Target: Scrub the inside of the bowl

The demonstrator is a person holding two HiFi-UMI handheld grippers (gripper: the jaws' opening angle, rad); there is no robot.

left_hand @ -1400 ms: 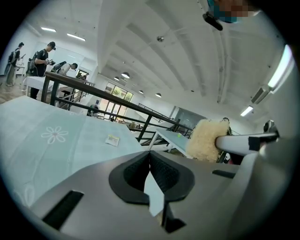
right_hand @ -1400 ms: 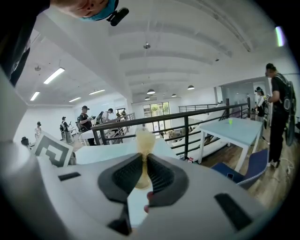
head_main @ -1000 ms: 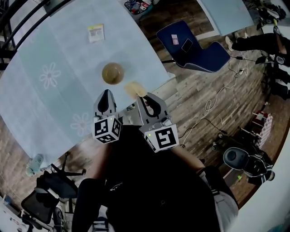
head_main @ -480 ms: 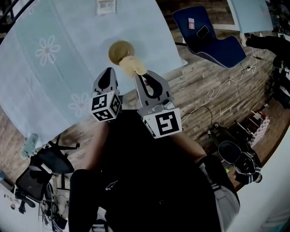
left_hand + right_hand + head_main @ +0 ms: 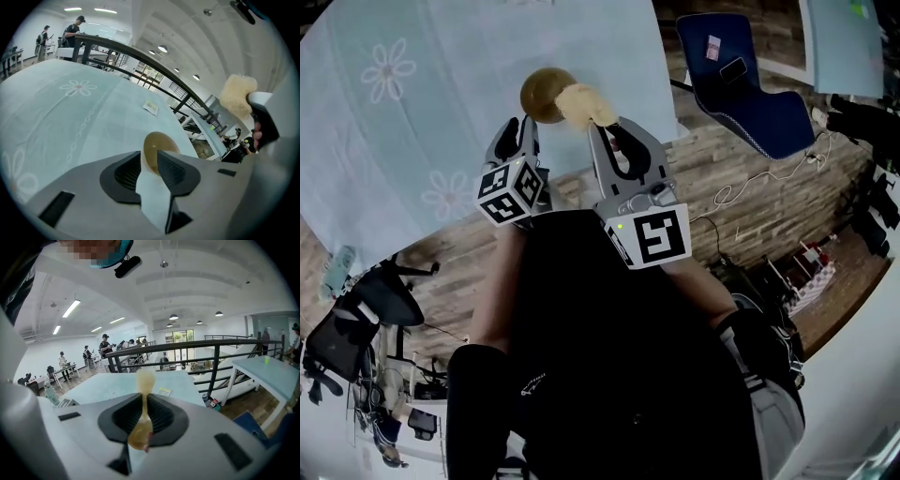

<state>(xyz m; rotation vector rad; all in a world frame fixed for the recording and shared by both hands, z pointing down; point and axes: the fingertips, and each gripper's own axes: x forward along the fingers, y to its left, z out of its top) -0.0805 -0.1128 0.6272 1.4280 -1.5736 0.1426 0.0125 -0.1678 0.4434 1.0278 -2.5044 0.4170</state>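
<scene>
Bowl [image 5: 542, 92] sits on the surface [image 5: 412, 141] just ahead of the left tongs [image 5: 518, 128] (parted, holding nothing). Right tongs [image 5: 606, 126] pinch a sponge [image 5: 581, 101] beside its rim.

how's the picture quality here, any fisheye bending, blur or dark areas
Head view: heavy fisheye, the table edge bows, and the person's dark clothing is underexposed. Left gripper view: black round vignette, the railing curves, the bowl is fairly sharp. Right gripper view: the sponge in the right gripper is close and blurred; a mosaic patch sits at top.
</scene>
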